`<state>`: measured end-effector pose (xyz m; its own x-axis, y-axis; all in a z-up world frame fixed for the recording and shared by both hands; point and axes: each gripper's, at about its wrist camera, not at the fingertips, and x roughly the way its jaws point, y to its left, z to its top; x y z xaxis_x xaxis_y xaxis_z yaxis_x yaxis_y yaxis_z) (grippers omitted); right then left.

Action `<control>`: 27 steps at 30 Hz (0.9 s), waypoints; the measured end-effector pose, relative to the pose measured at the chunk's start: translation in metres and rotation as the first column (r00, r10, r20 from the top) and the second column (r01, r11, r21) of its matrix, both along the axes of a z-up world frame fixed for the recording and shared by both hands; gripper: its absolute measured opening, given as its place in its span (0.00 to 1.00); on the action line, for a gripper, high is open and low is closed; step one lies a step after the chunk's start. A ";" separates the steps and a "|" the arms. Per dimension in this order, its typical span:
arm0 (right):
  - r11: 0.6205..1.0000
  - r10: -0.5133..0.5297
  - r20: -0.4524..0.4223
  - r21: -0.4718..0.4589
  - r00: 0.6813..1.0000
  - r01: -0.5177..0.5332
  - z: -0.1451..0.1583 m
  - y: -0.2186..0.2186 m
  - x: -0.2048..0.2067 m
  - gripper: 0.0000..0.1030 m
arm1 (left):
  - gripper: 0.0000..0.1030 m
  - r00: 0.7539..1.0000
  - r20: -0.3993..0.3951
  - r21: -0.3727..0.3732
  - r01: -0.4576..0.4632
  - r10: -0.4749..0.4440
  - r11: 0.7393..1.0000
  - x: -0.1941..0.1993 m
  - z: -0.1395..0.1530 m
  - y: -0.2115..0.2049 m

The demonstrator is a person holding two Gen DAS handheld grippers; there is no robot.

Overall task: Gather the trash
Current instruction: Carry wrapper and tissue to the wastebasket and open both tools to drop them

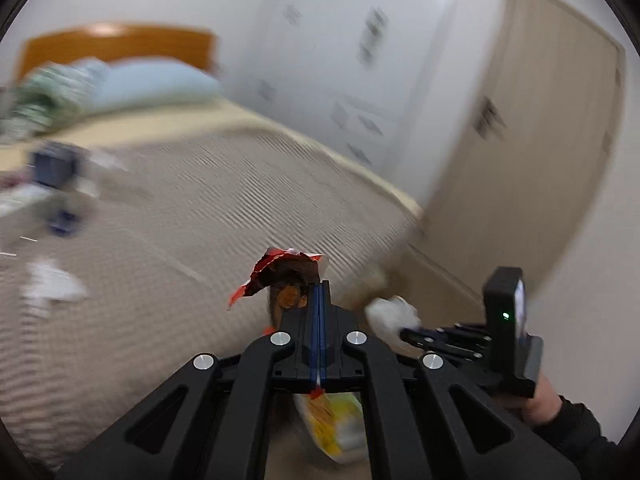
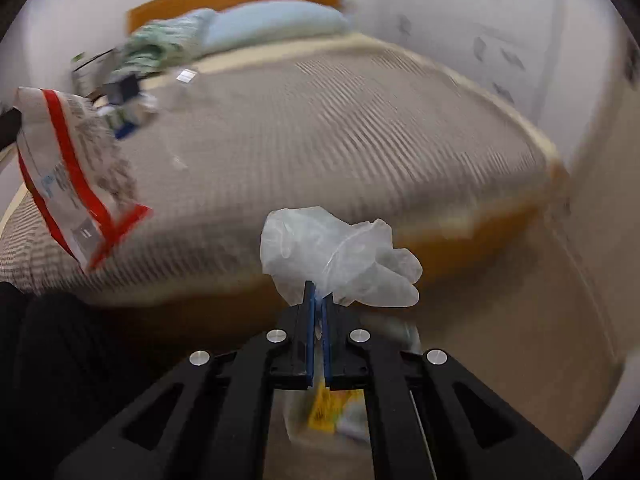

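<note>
Left tool: the black two-finger left tool (image 1: 318, 286) with blue pads is fully closed, pinching a torn red-and-brown foil snack wrapper (image 1: 280, 276); the wrapper's ragged top sticks up past the fingertips.
Same wrapper, right wrist view: its white back with red stripes and small print (image 2: 68, 168) hangs at the left edge, above the bed's near side.
Right tool: the black right tool (image 2: 318, 292) with blue pads is closed on a crumpled, translucent white disposable glove (image 2: 340, 256); the glove's fingers flop to the right of the tips.
Right tool, left wrist view: it sits at the lower right (image 1: 408, 334), held by a hand (image 1: 540, 400) in a dark sleeve, with the glove (image 1: 392, 312) bunched at its tip.
Below the tools: a clear plastic bag with yellow packaging inside (image 2: 332, 408) lies under the right tool; the left wrist view shows it (image 1: 332, 424) under the left tool as well.
Bed: a wide bed with a beige ribbed cover (image 1: 200, 200) and an orange wooden headboard (image 1: 120, 44) fills the room; a pale blue pillow (image 1: 156, 84) and a green patterned cloth (image 1: 48, 96) lie at its head.
Left on the bed: a crumpled white paper (image 1: 48, 284) near the left edge, and dark blue objects (image 1: 56, 164) further up, too blurred to identify.
Surroundings: a white wardrobe (image 1: 340, 60) and a beige door (image 1: 540, 140) stand beyond the bed.
</note>
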<state>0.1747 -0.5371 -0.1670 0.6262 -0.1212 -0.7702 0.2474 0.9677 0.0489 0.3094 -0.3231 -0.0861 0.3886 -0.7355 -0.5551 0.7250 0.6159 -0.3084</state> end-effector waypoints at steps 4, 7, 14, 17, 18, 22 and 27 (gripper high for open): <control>0.987 -0.109 -0.104 0.104 0.989 0.120 -0.063 -0.033 -0.057 0.03 | 0.00 0.971 -0.113 0.148 0.227 -0.212 0.963 -0.007 -0.055 -0.087; 0.957 -0.178 -0.178 0.199 0.968 0.213 -0.105 -0.050 -0.095 0.03 | 0.00 0.936 -0.190 0.322 0.344 -0.296 0.882 -0.008 -0.107 -0.142; 0.916 -0.201 -0.297 0.281 0.933 0.287 -0.169 -0.055 -0.114 0.03 | 0.00 0.831 -0.456 0.439 0.523 -0.320 0.731 0.003 -0.234 -0.214; 0.913 -0.200 -0.307 0.287 0.931 0.291 -0.181 -0.058 -0.104 0.03 | 0.00 0.765 -0.594 0.429 0.564 -0.250 0.706 0.005 -0.292 -0.222; 0.910 -0.202 -0.308 0.291 0.929 0.295 -0.183 -0.063 -0.097 0.03 | 0.00 0.749 -0.620 0.457 0.588 -0.236 0.667 -0.002 -0.316 -0.225; 0.912 -0.200 -0.320 0.286 0.926 0.296 -0.194 -0.075 -0.094 0.03 | 0.63 0.813 -0.547 0.627 0.555 -0.198 0.546 -0.016 -0.370 -0.219; 0.923 -0.161 -0.340 0.281 0.927 0.263 -0.208 -0.076 -0.076 0.03 | 0.63 0.808 -0.575 0.607 0.529 -0.131 0.593 -0.007 -0.376 -0.185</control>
<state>0.0987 -0.6131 -0.3752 0.3415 0.0568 -0.9382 0.4974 0.8360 0.2317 0.3026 -0.5078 -0.4624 -0.2202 -0.0462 -0.9744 0.8302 0.5155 -0.2121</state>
